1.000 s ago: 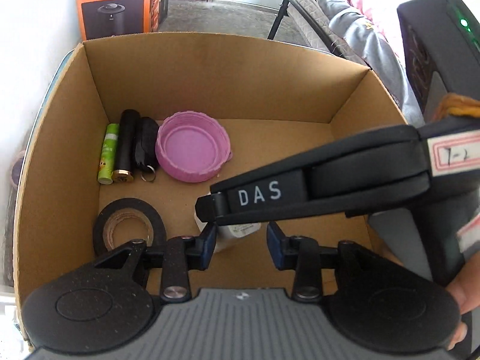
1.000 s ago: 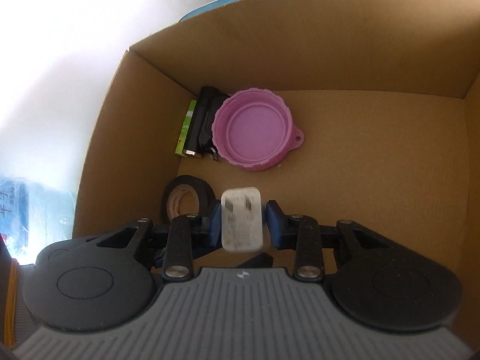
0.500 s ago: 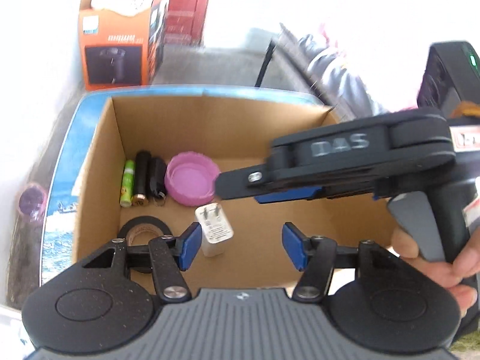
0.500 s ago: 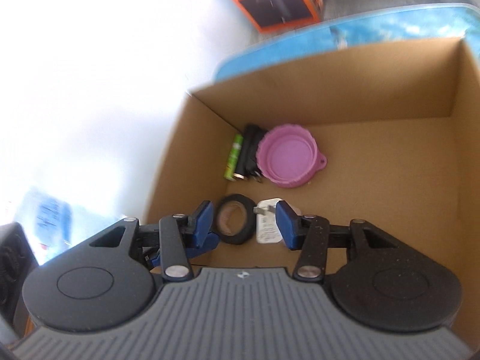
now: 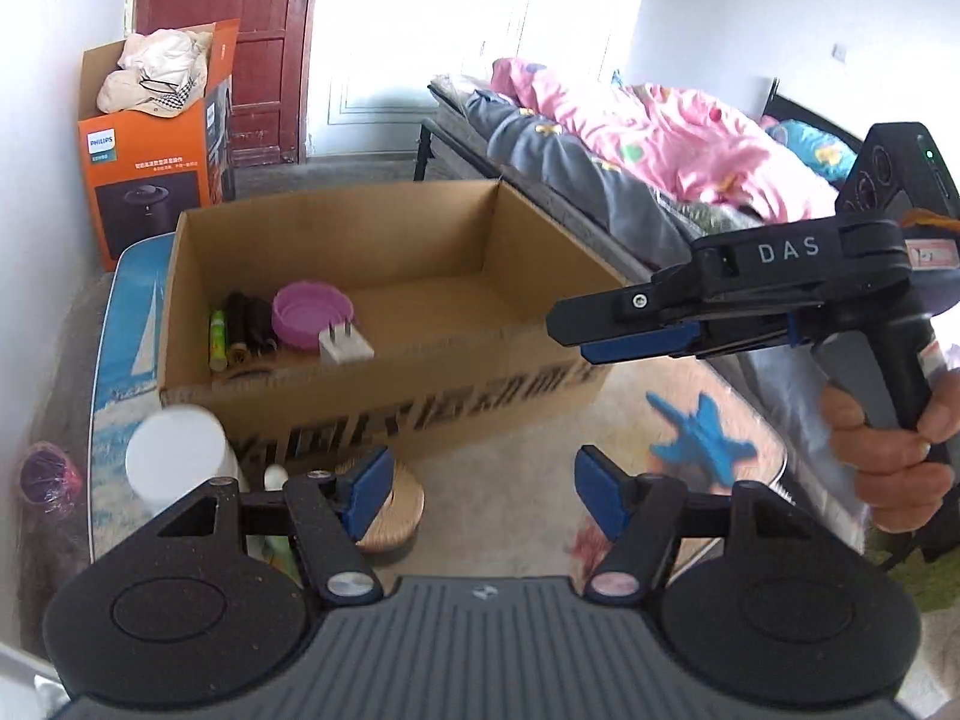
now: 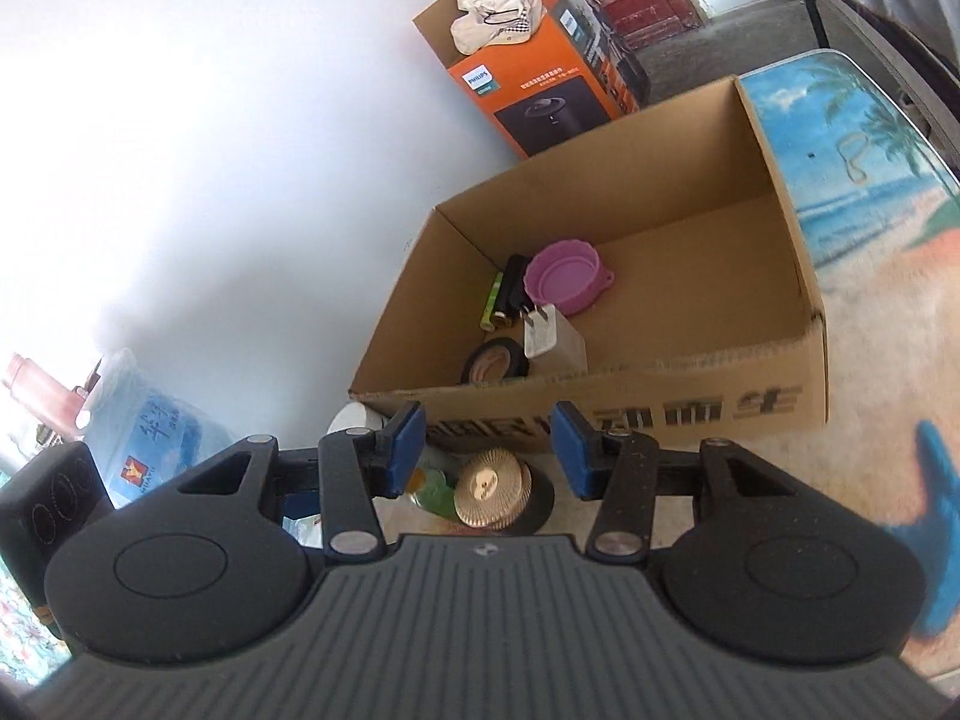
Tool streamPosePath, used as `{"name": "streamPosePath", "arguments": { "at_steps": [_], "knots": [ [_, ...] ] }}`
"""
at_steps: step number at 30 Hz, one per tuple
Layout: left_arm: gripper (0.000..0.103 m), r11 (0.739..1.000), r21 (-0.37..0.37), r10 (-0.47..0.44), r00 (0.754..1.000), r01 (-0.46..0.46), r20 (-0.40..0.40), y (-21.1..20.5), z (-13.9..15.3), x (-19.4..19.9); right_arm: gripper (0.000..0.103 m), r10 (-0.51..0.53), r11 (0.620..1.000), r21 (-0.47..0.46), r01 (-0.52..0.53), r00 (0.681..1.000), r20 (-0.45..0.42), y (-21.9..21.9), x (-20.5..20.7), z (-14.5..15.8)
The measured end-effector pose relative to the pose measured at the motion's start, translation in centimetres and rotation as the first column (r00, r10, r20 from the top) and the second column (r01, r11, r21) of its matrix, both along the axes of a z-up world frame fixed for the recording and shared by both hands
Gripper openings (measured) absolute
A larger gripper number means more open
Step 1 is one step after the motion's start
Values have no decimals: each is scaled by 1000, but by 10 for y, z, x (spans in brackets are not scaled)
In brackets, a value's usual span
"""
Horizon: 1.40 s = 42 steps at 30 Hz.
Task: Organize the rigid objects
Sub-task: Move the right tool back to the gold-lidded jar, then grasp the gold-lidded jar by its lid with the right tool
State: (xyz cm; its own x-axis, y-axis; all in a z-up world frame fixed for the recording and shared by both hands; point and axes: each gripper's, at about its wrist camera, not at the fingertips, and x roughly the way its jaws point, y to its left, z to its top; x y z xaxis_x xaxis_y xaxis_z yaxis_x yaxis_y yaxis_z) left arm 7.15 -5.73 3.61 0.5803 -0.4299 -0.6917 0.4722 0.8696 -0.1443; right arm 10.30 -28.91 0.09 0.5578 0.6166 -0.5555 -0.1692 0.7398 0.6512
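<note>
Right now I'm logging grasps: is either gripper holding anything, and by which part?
Nothing is held. The left gripper and right gripper are both open and empty; the white plug adapter lies in the brown cardboard box.

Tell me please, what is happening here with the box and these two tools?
A person is sorting small items into the box. Both tools, left and right, are open, empty and outside it. Inside lie a charger, pink lid, tape and battery. A blue toy waits on the table.
</note>
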Motion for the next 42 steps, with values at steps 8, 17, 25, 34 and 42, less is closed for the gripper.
{"name": "streamPosePath", "arguments": {
  "at_steps": [8,17,25,34,42],
  "knots": [
    [68,989,142,43,998,-48,37,-7,-46,-13,44,5,999,36,-3,998,-61,28,-4,-52],
    [65,961,253,92,993,-109,77,-16,-86,1,37,49,998,-38,-51,996,-72,64,33,-76],
    [66,959,263,85,992,-106,91,-24,-97,9,37,97,993,-60,-104,990,-101,85,62,-93],
    [68,969,246,9,997,-29,83,-33,-95,4,39,103,986,-118,-116,988,-110,74,50,-85],
    [68,971,225,-104,992,84,75,-56,-93,-8,39,6,993,-115,-22,991,-132,30,18,-84]
  ]
}}
